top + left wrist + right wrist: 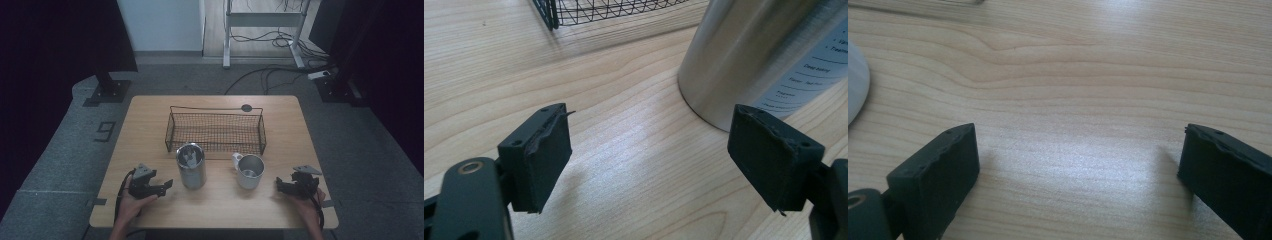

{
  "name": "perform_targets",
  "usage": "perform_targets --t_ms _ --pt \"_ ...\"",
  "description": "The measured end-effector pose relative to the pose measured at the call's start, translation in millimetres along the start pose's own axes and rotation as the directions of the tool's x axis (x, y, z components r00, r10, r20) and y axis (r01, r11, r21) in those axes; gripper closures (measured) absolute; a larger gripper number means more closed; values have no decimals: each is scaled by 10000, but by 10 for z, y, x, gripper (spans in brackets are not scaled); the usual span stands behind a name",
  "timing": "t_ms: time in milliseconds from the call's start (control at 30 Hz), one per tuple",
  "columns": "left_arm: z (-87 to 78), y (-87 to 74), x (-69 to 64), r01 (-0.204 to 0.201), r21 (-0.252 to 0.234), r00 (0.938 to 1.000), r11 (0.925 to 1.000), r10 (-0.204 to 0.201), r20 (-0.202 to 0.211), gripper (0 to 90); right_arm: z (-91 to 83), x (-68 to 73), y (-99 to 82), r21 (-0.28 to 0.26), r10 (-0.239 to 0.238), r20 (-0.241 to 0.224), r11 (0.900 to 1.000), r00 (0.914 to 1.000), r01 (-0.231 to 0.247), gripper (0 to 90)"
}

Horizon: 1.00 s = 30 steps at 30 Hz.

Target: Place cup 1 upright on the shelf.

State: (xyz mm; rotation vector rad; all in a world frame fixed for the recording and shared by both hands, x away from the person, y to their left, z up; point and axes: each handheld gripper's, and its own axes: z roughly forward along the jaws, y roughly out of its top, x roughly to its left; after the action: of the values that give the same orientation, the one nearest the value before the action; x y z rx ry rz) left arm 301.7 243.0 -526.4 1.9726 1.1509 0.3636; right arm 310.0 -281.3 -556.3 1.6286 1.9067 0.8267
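1. High view: left gripper (167, 185) sits near-left, just beside the steel can (191, 165); right gripper (278, 185) near-right, by the mug (249, 170); basket (215, 131) behind.
2. Left gripper view: jaws spread wide, nothing between them; can at far right.
3. Right gripper view: jaws spread over bare table (1073, 100); mug edge at left.

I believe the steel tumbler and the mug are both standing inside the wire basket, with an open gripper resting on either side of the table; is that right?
Not quite: the steel tumbler and the mug stand on the table in front of the wire basket, not inside it, as the high view shows. The rest holds: the left gripper and right gripper rest open on either side.
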Motion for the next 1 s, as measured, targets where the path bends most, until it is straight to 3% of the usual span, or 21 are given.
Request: perform_targets --t_ms 167,333,633,767,1000 --pt "-20 -4 -16 -33 -116 9998 9999 35 190 151 5 -6 3 -13 12 25 10000 10000 -12 17" --pt "-95 25 -43 -47 -266 9995 9996 55 301 150 5 -24 1 40 351 373 9994 9987 -353 8" --pt "-208 73 -41 69 -592 9998 9982 -58 196 169 4 -30 2 36 445 485 9990 9978 -447 10" --pt "-292 120 -85 72 -813 9987 9967 -31 500 159 3 -30 1 32 463 505 9989 9977 -465 11" --pt "-424 236 -268 -340 -1066 9936 9937 452 1040 146 1 -30 0 25 482 531 9988 9974 -484 15"
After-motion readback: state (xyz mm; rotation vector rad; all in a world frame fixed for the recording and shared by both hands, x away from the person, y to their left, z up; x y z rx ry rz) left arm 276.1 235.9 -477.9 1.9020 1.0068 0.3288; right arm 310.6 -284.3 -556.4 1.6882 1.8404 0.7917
